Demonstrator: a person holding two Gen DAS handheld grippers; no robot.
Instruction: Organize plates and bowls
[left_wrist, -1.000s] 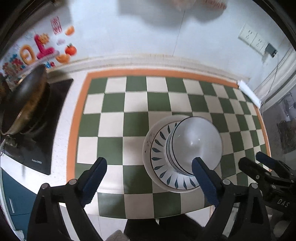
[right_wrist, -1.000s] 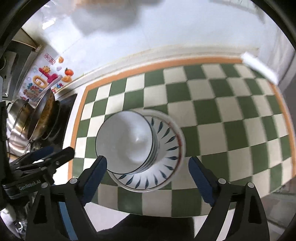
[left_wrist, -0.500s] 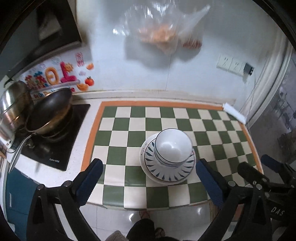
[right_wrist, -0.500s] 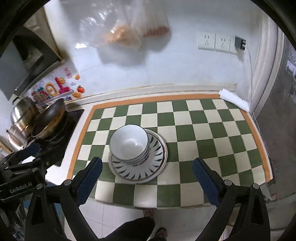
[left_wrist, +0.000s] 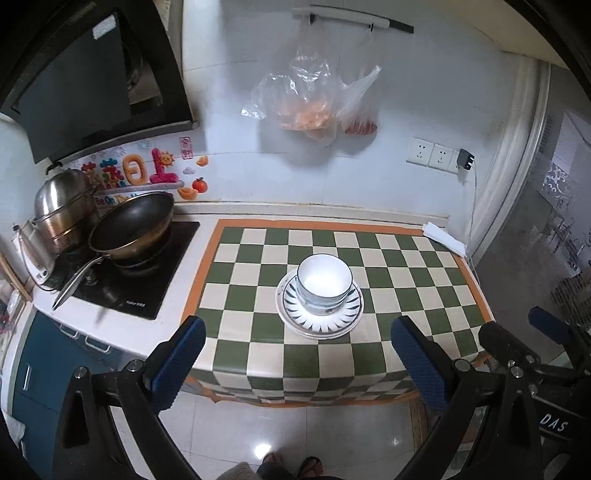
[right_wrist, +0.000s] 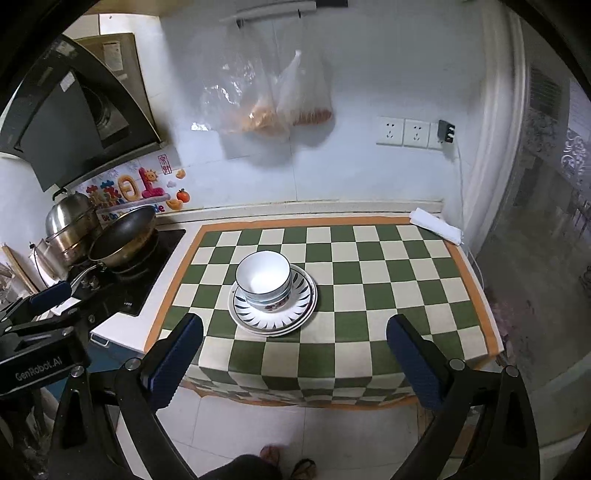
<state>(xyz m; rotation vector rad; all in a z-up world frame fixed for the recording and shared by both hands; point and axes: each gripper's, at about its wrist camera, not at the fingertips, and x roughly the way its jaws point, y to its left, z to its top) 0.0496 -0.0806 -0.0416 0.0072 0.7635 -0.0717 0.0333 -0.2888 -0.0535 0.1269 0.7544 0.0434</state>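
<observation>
White bowls with dark rims (left_wrist: 324, 282) are nested on stacked blue-leaf plates (left_wrist: 320, 322) in the middle of the green-checked counter; they also show in the right wrist view as bowls (right_wrist: 263, 277) on plates (right_wrist: 272, 320). My left gripper (left_wrist: 299, 363) is open and empty, held back off the counter's front edge above the floor. My right gripper (right_wrist: 295, 360) is open and empty at the same distance, and its body shows at the right of the left wrist view (left_wrist: 532, 354).
A checked cloth (left_wrist: 391, 280) covers the counter. A wok (left_wrist: 133, 229) and steel pots (left_wrist: 64, 214) sit on the black hob (left_wrist: 147, 280) at left. A folded white cloth (left_wrist: 443, 238) lies at the back right. Plastic bags (left_wrist: 314, 103) hang on the wall.
Both grippers have pulled up and back from the stack, from right over it to beyond the counter's front edge. The bowls and plates have not moved.
</observation>
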